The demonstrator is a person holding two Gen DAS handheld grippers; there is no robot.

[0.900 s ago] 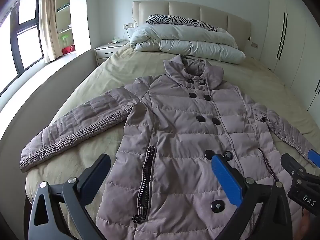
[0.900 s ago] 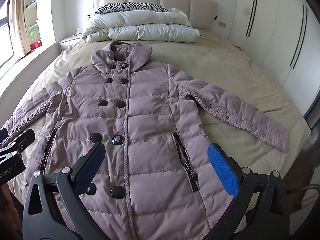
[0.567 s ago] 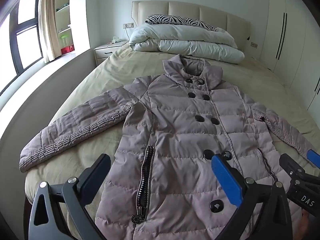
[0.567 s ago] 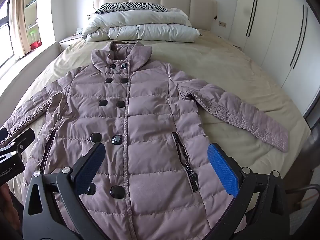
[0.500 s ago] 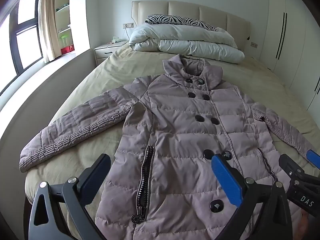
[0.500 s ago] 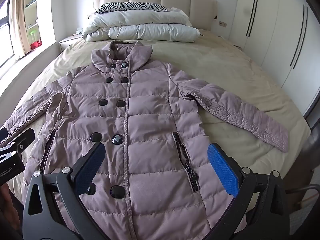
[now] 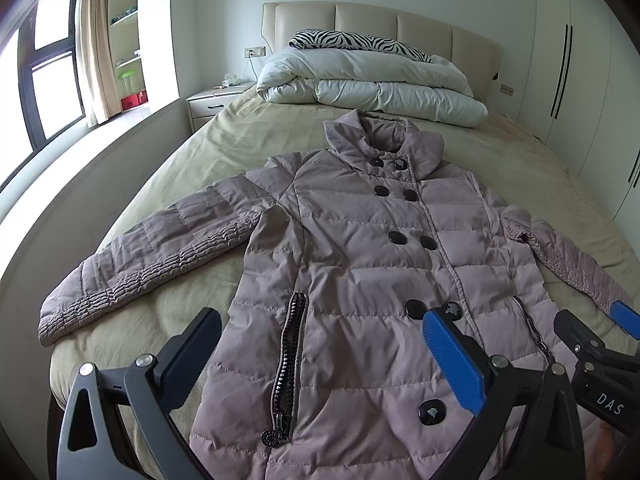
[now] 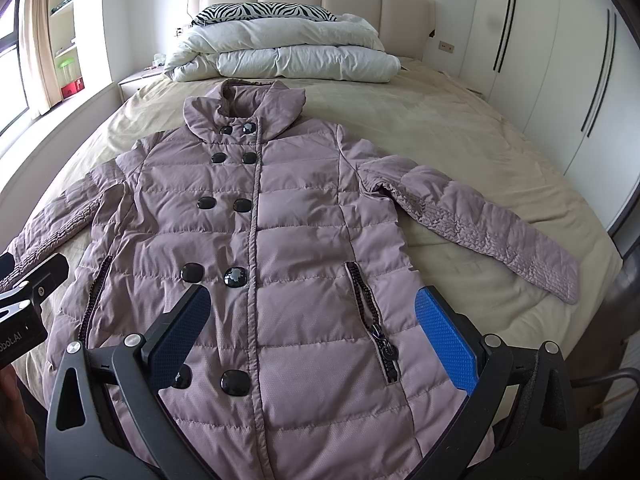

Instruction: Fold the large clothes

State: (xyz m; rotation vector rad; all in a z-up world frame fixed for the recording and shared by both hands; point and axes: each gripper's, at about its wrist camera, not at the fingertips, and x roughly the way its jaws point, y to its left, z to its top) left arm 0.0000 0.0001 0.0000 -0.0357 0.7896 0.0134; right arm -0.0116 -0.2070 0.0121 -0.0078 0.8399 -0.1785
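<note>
A mauve quilted coat (image 7: 368, 264) lies flat and face up on the bed, buttoned, collar toward the headboard, both sleeves spread out to the sides. It also shows in the right wrist view (image 8: 280, 240). My left gripper (image 7: 320, 348) is open and empty above the coat's lower left part near a zip pocket. My right gripper (image 8: 312, 320) is open and empty above the lower right part. The right gripper also shows at the right edge of the left wrist view (image 7: 592, 344).
The bed (image 7: 224, 148) has a beige sheet. A folded white duvet (image 7: 372, 84) and a zebra pillow (image 7: 352, 40) lie at the headboard. A nightstand (image 7: 212, 104) stands at the left, wardrobes (image 8: 560, 60) at the right.
Both views have shifted very slightly; the coat lies as before and both grippers stay open.
</note>
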